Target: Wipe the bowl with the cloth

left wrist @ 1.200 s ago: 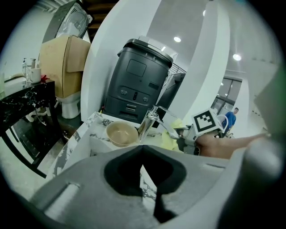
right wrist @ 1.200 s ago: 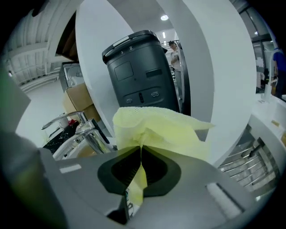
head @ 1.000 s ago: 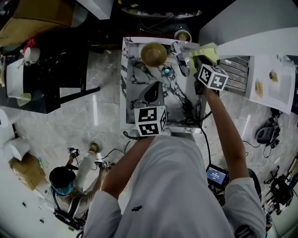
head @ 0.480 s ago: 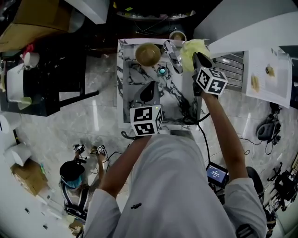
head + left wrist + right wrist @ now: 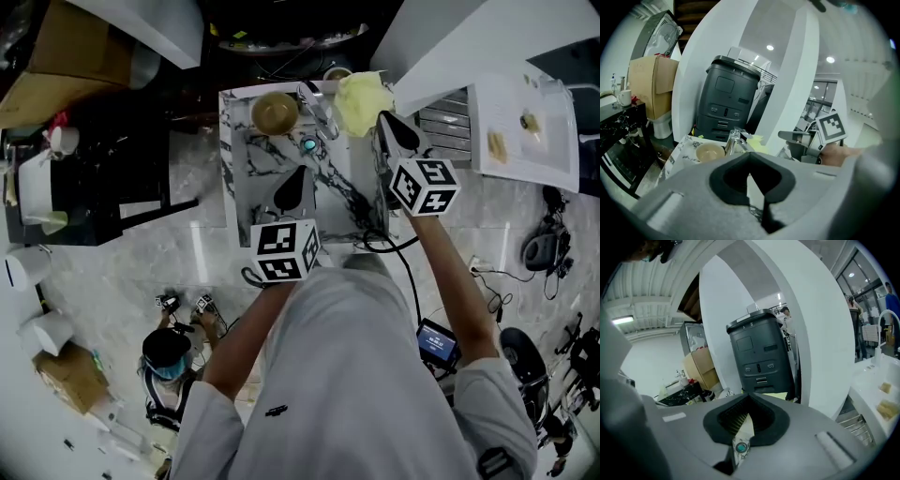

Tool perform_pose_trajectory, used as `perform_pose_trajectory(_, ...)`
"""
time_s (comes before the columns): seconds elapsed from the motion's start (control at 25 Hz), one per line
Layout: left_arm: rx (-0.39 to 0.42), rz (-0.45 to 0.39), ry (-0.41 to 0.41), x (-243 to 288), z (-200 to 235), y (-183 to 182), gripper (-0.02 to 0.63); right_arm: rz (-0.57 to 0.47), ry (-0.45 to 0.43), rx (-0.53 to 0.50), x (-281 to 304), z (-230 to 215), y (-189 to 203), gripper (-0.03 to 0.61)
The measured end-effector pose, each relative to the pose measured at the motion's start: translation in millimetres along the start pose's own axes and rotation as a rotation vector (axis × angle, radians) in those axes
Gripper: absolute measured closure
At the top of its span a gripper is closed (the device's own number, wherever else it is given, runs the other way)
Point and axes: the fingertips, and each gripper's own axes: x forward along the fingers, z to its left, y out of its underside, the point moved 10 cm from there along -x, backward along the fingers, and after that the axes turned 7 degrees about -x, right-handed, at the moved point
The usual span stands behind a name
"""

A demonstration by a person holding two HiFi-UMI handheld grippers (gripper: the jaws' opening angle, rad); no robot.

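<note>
Looking at where things stand, I'd say the wiping itself hasn't started. The cloth (image 5: 362,98) is off the counter and bunched at the tip of the right gripper (image 5: 384,124). Its jaws are pinched nearly together in the right gripper view, with a pale yellow edge showing just past their far end, so I read that as gripping the cloth.

The bowl (image 5: 275,112) sits on the marble sink top (image 5: 231,159), ahead of that gripper and off to its left, with the tap (image 5: 317,105) in between. Cloth and bowl are clearly apart, nothing touching.

The left gripper (image 5: 292,184) has its jaws pressed together on nothing. It hangs over the basin with the bowl straight ahead of its tips and a bit left, near but not in contact.

As for what's left, my guess is pretty much everything: carry the cloth across past the tap, get it into the bowl, maybe steady the bowl with the left one, then wipe.

The bowl is upright, mouth facing up toward the head camera. It's round, so there's no real long axis, just the vertical one through the middle. The cloth is a crumpled lump, and I can't pick out a long side.
</note>
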Motion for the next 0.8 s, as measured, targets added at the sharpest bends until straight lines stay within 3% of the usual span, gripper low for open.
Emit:
perform_pose_trajectory(0.32, 0.04, -0.046, 0.033, -22.6, -33.8, -5.3, 0.611, -0.122, -0.049, -0.029, -76.5, 21.4, -22.8, 0.575)
perform_pose_trajectory(0.8, 0.133, -0.119, 0.063, -72.1, -75.9, -4.1, 0.611, -0.173, -0.076, -0.03, -152.2, 72.1, -10.0, 0.575)
